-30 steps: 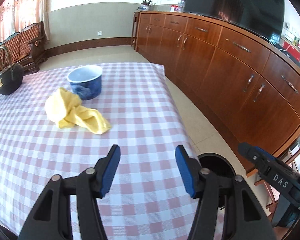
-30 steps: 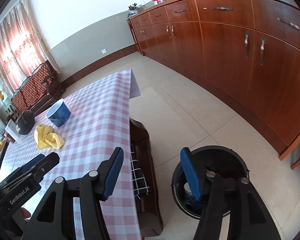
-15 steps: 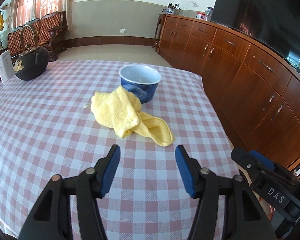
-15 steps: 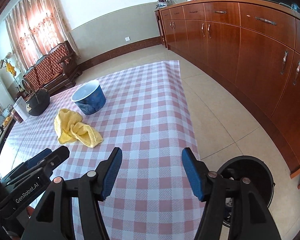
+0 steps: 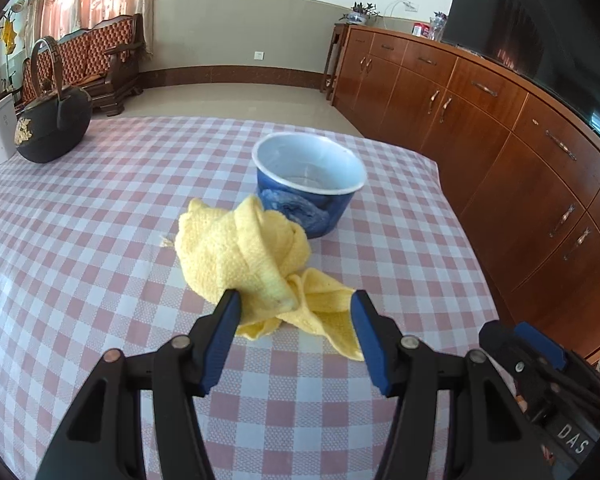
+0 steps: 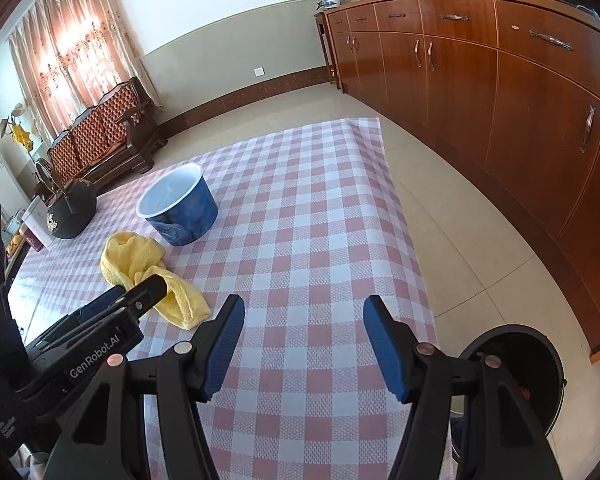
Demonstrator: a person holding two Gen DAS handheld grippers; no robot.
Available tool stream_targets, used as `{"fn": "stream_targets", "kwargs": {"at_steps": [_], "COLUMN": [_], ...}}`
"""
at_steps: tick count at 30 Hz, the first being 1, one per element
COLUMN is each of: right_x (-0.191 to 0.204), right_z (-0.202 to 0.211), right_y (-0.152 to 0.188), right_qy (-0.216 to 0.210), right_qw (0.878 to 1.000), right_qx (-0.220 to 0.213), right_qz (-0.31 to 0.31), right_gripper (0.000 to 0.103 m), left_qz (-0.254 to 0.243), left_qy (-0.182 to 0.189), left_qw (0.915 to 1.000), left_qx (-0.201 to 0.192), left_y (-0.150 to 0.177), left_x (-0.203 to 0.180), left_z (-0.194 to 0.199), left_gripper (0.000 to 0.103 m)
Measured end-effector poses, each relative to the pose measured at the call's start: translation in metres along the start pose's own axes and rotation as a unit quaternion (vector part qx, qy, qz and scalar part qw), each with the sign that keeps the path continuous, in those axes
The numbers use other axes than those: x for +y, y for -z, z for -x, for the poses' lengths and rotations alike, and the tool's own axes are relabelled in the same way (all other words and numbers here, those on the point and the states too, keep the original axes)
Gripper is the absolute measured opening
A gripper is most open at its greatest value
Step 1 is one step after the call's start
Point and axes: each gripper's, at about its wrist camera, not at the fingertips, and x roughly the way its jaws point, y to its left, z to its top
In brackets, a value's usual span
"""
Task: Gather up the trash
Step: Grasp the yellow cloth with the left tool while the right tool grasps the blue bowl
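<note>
Toward the worktop's right edge, the crumpled yellow cloth (image 5: 252, 264) lies just in front of the blue paper bowl (image 5: 308, 188), touching its base. The left tongs (image 5: 296, 320) stand spread, empty, with the cloth's near tail directly ahead between their tips; its long axis runs toward the near-right corner. The right tongs (image 6: 304, 332), also spread and empty, are farther off, over bare checked cloth, nearer the black bin (image 6: 540, 364) on the floor
</note>
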Motion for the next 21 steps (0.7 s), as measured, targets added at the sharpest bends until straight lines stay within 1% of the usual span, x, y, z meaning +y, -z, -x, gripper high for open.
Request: {"fn": "stream_targets", "kwargs": {"at_steps": [4, 11, 17, 21], "right_x": [0.011, 0.035, 0.045, 0.055], "right_z": [-0.01, -0.029, -0.038, -0.044], "right_y": [-0.006, -0.009, -0.011, -0.014], "right_qy": [-0.011, -0.03, -0.042, -0.05], "right_qw": [1.0, 0.999, 0.999, 0.998], "right_qx": [0.004, 0.015, 0.02, 0.023], "right_qz": [0.005, 0.02, 0.023, 0.028], "right_gripper": [0.064, 0.064, 0.064, 0.064], "left_qz": [0.007, 0.03, 0.04, 0.051], "left_qy": [-0.009, -0.028, -0.048, -0.053], "left_qw": [0.9999, 0.9992, 0.998, 0.9972], "left_qx": [0.002, 0.001, -0.006, -0.008], "left_y": [-0.004, -0.016, -0.025, -0.032], "left_x": [0.013, 0.048, 0.072, 0.086], "left_z": [-0.004, -0.01, -0.011, -0.012], "left_gripper": [0.059, 0.059, 0.059, 0.059]}}
